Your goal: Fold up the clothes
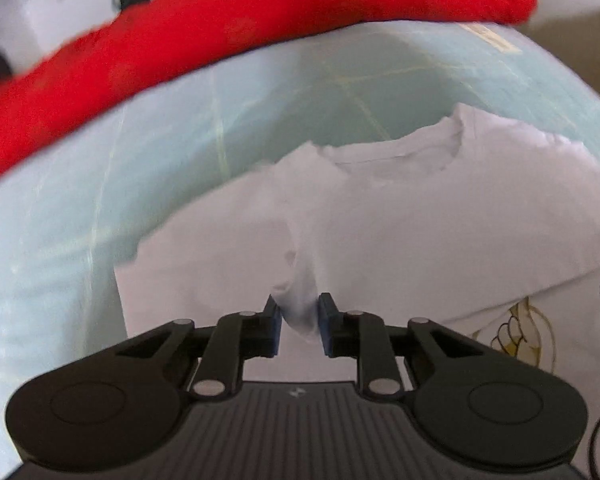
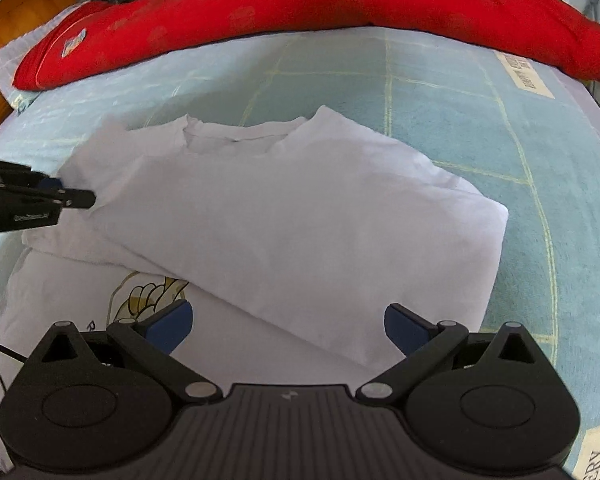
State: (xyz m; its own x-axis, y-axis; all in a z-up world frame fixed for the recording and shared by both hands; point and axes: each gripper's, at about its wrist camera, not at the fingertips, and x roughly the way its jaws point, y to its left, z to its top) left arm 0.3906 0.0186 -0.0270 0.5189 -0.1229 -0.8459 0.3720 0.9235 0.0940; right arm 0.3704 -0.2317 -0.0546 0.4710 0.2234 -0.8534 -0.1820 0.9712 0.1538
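A white T-shirt (image 2: 284,208) with a yellow cartoon print (image 2: 148,296) lies partly folded on a pale blue bed sheet (image 2: 440,120); its upper part is folded over, collar toward the far side. It also shows in the left wrist view (image 1: 420,220). My left gripper (image 1: 299,322) is shut on a pinch of the shirt's white cloth at its left edge; it also shows from the side in the right wrist view (image 2: 80,198). My right gripper (image 2: 288,326) is open and empty, just above the shirt's near folded edge.
A long red pillow (image 2: 320,4) lies across the far side of the bed, also seen in the left wrist view (image 1: 220,40). A wooden headboard (image 2: 16,4) stands at the far left. A black cable (image 2: 0,352) runs at the lower left.
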